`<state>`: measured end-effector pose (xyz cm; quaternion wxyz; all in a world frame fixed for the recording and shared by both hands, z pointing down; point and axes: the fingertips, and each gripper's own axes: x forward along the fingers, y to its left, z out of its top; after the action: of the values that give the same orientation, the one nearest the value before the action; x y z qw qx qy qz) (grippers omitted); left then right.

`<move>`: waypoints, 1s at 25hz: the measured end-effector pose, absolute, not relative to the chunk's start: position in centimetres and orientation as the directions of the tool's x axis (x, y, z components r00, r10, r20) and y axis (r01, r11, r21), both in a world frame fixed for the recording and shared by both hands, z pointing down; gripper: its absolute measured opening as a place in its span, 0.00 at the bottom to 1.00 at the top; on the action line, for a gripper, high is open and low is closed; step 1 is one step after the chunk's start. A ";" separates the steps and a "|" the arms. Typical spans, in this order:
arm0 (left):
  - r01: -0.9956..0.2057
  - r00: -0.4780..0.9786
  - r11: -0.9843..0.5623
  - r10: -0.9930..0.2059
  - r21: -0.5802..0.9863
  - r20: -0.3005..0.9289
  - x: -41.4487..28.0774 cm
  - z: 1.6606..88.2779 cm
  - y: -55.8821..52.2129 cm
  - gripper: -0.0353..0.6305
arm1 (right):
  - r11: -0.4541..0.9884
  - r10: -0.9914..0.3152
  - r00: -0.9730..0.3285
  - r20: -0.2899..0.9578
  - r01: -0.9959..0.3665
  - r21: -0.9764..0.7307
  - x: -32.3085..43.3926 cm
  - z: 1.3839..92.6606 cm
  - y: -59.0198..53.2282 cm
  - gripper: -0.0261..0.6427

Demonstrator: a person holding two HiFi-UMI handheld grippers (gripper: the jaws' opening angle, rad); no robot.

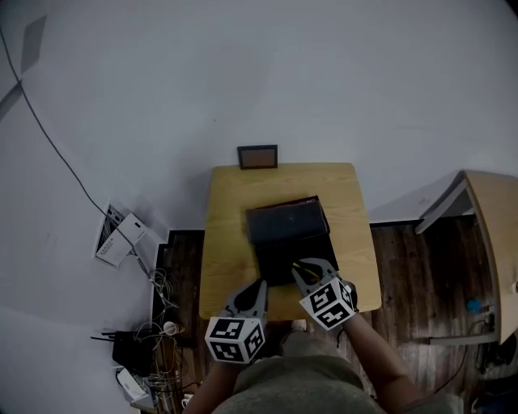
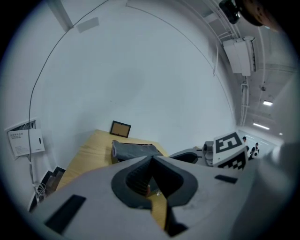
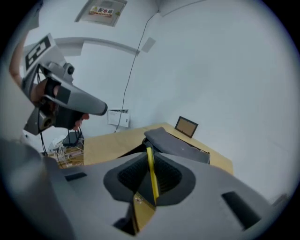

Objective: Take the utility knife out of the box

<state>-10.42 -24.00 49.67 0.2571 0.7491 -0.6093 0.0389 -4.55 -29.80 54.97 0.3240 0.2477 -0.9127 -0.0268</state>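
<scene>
Print on wall sign (image 3: pixel 102 10) is unreadable; right tool (image 3: pixel 150 161) clamps utility knife (image 3: pixel 153 183).

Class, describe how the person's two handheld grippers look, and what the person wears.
Both the left gripper and right gripper are light grey, with tapering jaws lined in dark ribbed pads. Each carries a white cube of black square markers. The person wears an olive-grey top.

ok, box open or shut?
Open. In the head view the box has its lid flipped back toward the wall, and the dark inside shows.
</scene>
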 end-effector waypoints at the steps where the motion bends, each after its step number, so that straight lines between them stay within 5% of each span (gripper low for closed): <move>1: -0.932 0.266 -0.139 -0.890 0.336 0.370 -10.2 49.6 -23.6 0.06 | 0.863 -0.491 -0.669 0.558 -0.463 0.204 -4.3 54.3 -29.3 0.10; 25: -0.892 0.409 -0.301 -0.856 0.338 0.318 -6.1 48.4 -12.8 0.06 | 0.628 -0.755 -0.584 0.298 -0.775 0.073 2.3 45.9 -15.4 0.10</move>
<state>-6.14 -12.80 48.43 0.2357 0.8055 -0.5423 0.0386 2.31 -15.43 45.94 0.1519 0.4299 -0.8894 0.0322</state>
